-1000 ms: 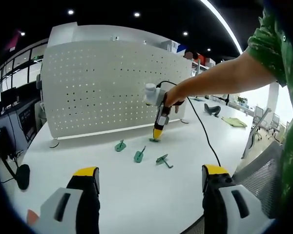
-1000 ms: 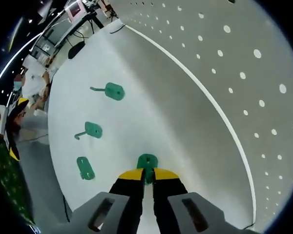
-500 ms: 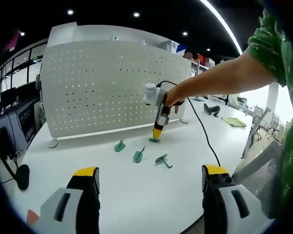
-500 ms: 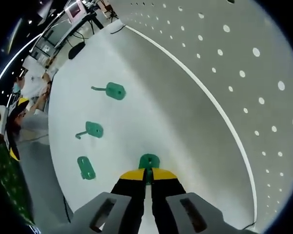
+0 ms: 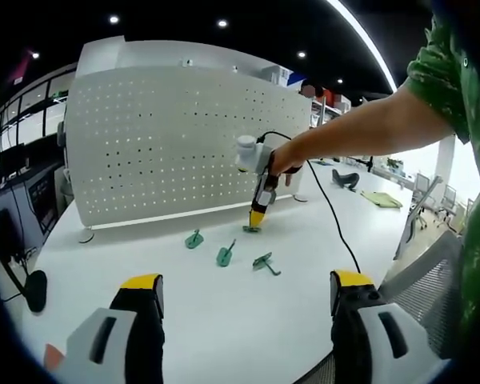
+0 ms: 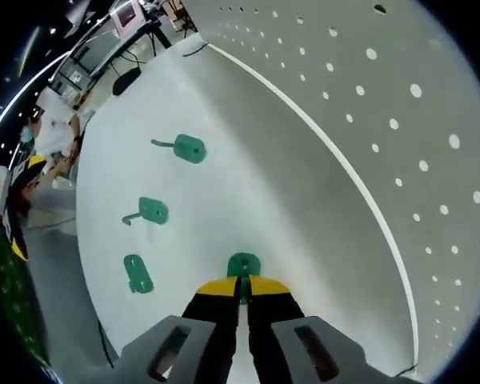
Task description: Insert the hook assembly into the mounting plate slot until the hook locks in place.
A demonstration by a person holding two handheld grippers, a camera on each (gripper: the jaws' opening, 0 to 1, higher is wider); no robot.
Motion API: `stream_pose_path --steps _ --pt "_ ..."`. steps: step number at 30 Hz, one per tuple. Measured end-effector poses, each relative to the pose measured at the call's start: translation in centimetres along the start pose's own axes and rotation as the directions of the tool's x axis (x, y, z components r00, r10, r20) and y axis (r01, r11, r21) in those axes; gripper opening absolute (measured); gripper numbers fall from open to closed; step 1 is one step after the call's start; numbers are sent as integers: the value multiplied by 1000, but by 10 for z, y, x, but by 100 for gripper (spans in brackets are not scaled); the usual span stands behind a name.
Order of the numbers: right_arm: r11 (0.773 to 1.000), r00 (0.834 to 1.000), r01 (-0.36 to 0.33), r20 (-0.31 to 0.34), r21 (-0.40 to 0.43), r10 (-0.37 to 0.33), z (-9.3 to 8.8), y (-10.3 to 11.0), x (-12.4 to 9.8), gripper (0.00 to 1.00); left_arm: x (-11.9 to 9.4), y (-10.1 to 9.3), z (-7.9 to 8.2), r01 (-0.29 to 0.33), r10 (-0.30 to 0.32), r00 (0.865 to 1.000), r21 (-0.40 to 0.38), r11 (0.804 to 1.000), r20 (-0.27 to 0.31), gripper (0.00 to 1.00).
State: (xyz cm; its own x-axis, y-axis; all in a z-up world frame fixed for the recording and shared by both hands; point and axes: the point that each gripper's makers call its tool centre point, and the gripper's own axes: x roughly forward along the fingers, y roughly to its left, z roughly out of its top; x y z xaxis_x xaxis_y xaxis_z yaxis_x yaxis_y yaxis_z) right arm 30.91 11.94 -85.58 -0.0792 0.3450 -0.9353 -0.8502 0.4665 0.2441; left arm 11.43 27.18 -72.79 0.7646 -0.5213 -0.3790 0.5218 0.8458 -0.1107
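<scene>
- Right gripper [image 6: 240, 290] is pinching a green hook assembly [image 6: 243, 265] between its yellow-tipped jaws, which are pressed nearly together; the rounded green plate is protruding just beyond the tips, low over the white table [image 6: 248, 184].
- Seen from the left gripper view, that right gripper [image 5: 258, 220] is pointing steeply downward, with the held hook assembly [image 5: 251, 230] at or just above the tabletop, near the foot of the perforated mounting plate [image 5: 168, 144].
- Left gripper [image 5: 240, 292] is hanging spread wide and holding nothing, well apart from the parts.
- Three further green hooks are lying on the table in a row: one [image 6: 182, 148], a second [image 6: 148, 212] and a third [image 6: 137, 273].
- Risk: the grasp is covering only a thin edge of the part, so the part is likely to pivot or slip when pressed against the panel.
- Risk: the panel is standing upright while the part is being held low, so a tilted approach is likely to jam the tab in a hole short of locking.
- Risk: the trailing cable [image 5: 336, 216] is running over the table beside the spare hooks and could drag them.
- Orientation: the long axis of the held part is running in line with the jaws, rounded end pointing away from the gripper; its hook end is hidden between the jaws.
</scene>
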Motion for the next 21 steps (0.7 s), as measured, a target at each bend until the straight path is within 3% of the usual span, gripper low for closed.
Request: stream_pose_path --steps 21 --pt "999 996 37 77 16 -38 2 2 -5 2 0 -3 0 13 -13 1000 9 1000 0 88"
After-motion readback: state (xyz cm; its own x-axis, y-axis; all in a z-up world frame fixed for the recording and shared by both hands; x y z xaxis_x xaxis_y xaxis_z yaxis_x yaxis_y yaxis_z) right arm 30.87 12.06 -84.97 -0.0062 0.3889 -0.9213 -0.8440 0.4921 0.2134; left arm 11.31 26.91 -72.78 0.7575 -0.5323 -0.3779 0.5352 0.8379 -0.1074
